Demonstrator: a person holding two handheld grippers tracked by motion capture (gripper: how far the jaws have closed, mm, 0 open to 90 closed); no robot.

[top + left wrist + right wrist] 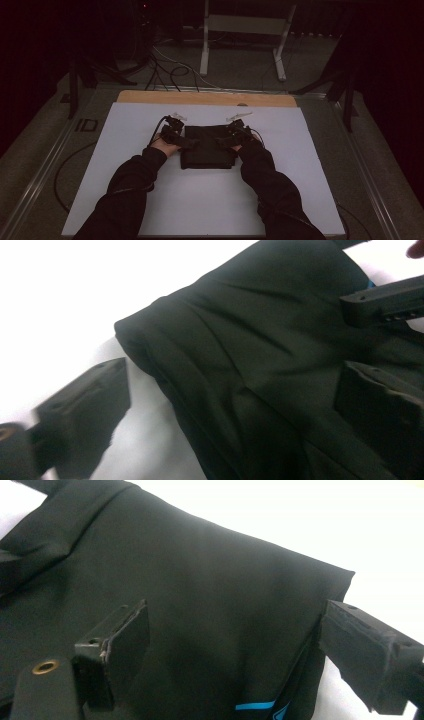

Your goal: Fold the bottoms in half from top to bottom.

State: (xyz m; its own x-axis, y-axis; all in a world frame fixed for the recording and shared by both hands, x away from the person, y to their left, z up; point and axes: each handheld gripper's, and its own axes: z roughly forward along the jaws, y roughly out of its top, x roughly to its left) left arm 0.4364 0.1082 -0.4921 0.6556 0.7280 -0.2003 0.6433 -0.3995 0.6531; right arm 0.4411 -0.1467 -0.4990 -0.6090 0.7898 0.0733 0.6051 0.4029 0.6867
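A folded black garment (207,147) lies flat in the middle of the white board (150,200). My left gripper (184,140) sits at its left edge and my right gripper (226,141) at its right edge, both pointing inward over the cloth. In the left gripper view the jaws of the left gripper (230,415) stand wide apart, one over the board and one over the garment (260,340), with the folded edge between them unpressed. The right gripper (242,652) is likewise open across the garment's (200,580) corner, where a blue mark (255,706) peeks out.
A wooden strip (205,98) borders the board's far edge. Beyond it lie dark cables (170,70) and a metal stand (245,30) on the floor. The person's dark sleeves (130,190) reach in from the near edge. White board shows on all sides of the garment.
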